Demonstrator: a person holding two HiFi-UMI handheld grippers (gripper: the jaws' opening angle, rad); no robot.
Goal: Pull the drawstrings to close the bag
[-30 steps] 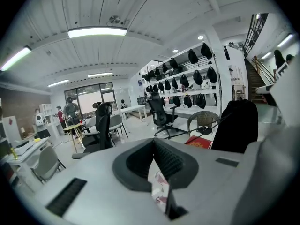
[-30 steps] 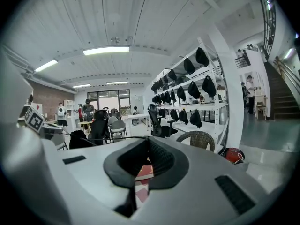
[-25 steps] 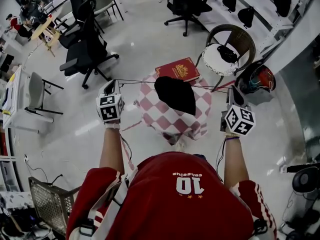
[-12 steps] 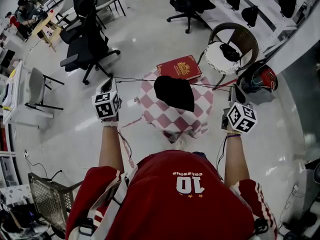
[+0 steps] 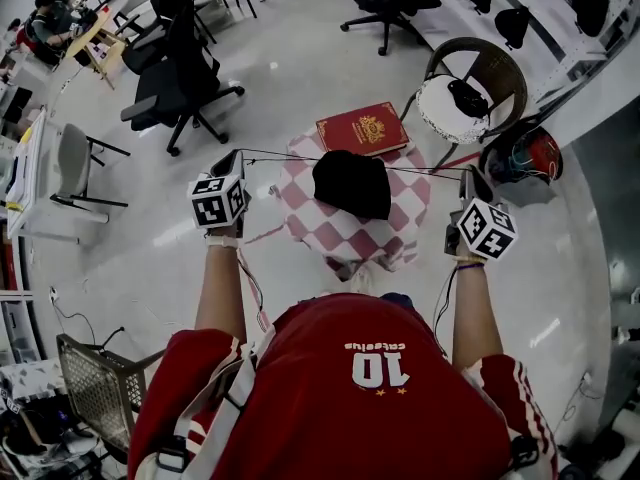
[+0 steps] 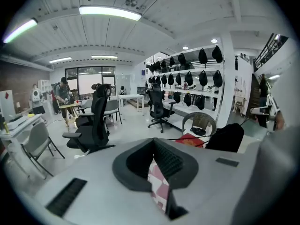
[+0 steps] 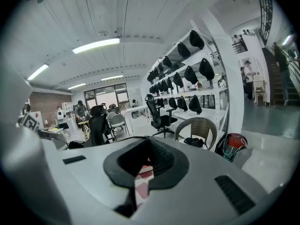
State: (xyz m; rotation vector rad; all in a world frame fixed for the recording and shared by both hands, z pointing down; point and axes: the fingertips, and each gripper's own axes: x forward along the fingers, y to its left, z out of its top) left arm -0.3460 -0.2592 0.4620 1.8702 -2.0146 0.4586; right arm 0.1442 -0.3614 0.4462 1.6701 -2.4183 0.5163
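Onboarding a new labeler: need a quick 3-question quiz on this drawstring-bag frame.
1. True or false: the red book lies on top of the black bag.
2. The left gripper and right gripper are each shut on: A) bag fabric B) a drawstring C) nothing.
3. Fill in: the bag sits on a table with a ___ cloth.
Key: 1 false, the book lies beside it. 2 B. 3 checkered.

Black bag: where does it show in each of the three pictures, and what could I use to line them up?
Head view: black bag at centre, over the checked tablecloth.
Left gripper view: right of centre.
Right gripper view: probably the small dark shape low at left, half hidden.
Shared landmark: the wicker chair, beyond the bag in every view.
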